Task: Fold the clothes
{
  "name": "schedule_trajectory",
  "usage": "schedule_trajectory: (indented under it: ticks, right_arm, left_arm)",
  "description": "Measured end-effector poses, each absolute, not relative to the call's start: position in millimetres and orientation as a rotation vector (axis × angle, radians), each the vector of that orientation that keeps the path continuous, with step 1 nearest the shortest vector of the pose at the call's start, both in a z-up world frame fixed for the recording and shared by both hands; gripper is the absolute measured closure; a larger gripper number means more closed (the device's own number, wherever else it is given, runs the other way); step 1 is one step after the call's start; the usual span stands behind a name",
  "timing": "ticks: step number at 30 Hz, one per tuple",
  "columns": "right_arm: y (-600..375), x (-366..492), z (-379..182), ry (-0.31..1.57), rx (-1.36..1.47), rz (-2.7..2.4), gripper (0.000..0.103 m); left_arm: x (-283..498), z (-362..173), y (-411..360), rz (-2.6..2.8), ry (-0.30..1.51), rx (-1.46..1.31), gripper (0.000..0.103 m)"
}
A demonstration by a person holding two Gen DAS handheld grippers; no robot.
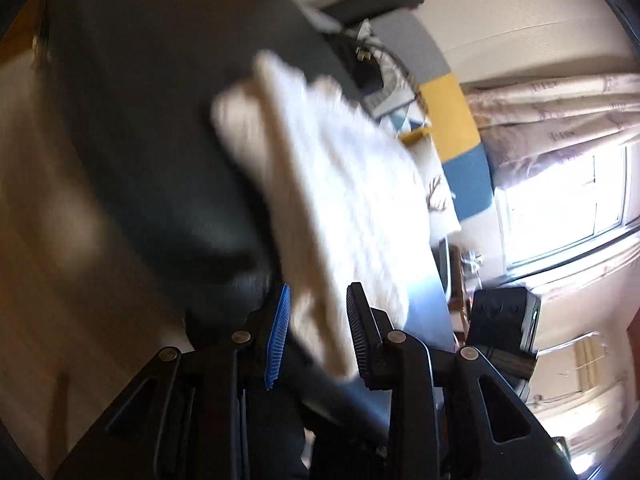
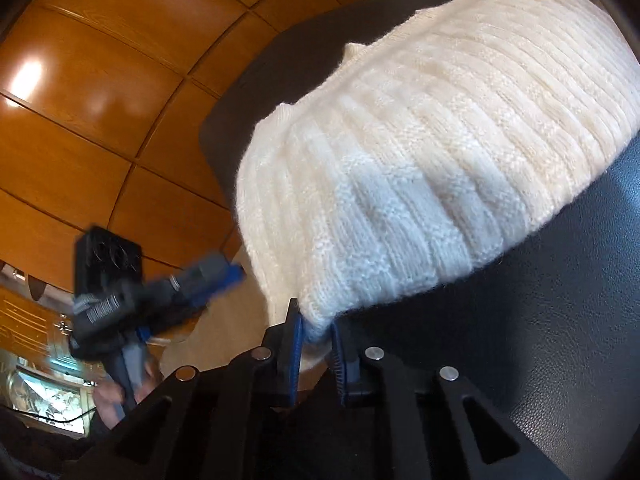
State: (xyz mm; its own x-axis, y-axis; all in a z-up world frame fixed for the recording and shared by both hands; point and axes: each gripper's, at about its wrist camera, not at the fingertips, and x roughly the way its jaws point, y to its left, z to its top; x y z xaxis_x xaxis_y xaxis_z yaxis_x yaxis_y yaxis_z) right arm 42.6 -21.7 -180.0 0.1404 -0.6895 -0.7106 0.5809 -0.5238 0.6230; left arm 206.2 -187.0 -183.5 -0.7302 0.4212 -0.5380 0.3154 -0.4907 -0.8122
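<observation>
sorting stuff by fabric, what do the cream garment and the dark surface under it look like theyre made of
Cream garment: a chunky ribbed knit, likely wool or acrylic; raised vertical ribs, visible stitches and a fuzzy edge show near the right gripper, which pinches its corner.

Dark surface: looks like leather or faux leather; fine pebbled grain with a soft sheen. Which of the two cannot be told.

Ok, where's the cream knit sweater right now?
The cream knit sweater lies on the dark surface, its near corner in the right gripper; another edge sits between the left gripper fingers.
</observation>
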Motion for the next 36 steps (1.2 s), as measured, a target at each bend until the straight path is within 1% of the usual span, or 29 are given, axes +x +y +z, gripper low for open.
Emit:
schedule_trajectory:
  ticks: [4,8,10,11,12,13,15,17,20,22,24,27,29,32,33,34,36]
  right_arm:
    - [-22.0,44.7,-182.4,-0.116,1.435,-1.589,0.078]
    - [-17.6,50.6,-176.7,-0.083,1.415,-1.627,0.077]
    - [-11.8,52.6,-175.5,-0.08,1.41,-1.64,0.077]
    - [-7.1,54.4,-174.3,-0.077,1.408,-1.65,0.077]
    - [-4.5,55.3,-173.4,-0.064,1.402,-1.664,0.077]
    - [-1.4,56.6,-171.0,-0.041,1.39,-1.687,0.077]
    - [12.2,60.1,-161.2,-0.011,1.353,-1.735,0.077]
    - [31.5,64.4,-147.7,0.005,1.307,-1.783,0.077]
    - [48.0,60.8,-139.1,0.031,1.271,-1.855,0.077]
    - [48.2,52.4,-138.2,0.07,1.27,-1.893,0.077]
    - [42.2,43.8,-132.3,0.113,1.252,-1.912,0.077]
    - [30.2,32.1,-117.9,0.162,1.197,-1.912,0.077]
    - [11.2,19.9,-116.7,0.179,1.169,-1.899,0.077]
    - [4.1,9.4,-129.7,0.241,1.225,-1.865,0.077]
    - [-0.3,6.5,-139.8,0.262,1.258,-1.854,0.077]
    - [-1.8,5.1,-146.4,0.254,1.273,-1.841,0.076]
    - [-1.2,3.1,-150.4,0.241,1.273,-1.83,0.076]
  left_arm:
    - [196.5,-190.5,-182.7,2.323,-1.589,-1.104,0.071]
    - [204.0,-191.9,-179.0,2.269,-1.586,-1.119,0.071]
    - [201.6,-195.9,-176.5,2.225,-1.614,-1.117,0.071]
    - [200.0,-195.9,-174.3,2.215,-1.618,-1.106,0.074]
    - [198.0,-193.9,-172.0,2.224,-1.603,-1.095,0.082]
    - [197.0,-187.7,-169.1,2.259,-1.565,-1.091,0.097]
    - [196.3,-171.5,-164.8,2.297,-1.516,-1.037,0.098]
    - [200.5,-154.5,-160.8,2.401,-1.414,-1.02,0.098]
    - [196.2,-174.2,-152.9,2.393,-1.337,-1.186,0.098]
    - [193.2,-196.7,-153.9,2.344,-1.389,-1.312,0.098]
    - [194.5,-208.9,-159.2,2.273,-1.466,-1.334,0.097]
    - [202.3,-202.3,-167.8,2.272,-1.51,-1.337,0.089]
    - [208.8,-192.4,-171.8,2.317,-1.477,-1.356,0.088]
    - [214.0,-162.6,-179.8,2.432,-1.405,-1.226,0.088]
    - [209.8,-152.8,-181.1,2.464,-1.376,-1.167,0.085]
    - [200.9,-143.8,-182.7,2.492,-1.345,-1.116,0.08]
    - [176.8,-126.8,-186.1,2.541,-1.283,-1.026,0.077]
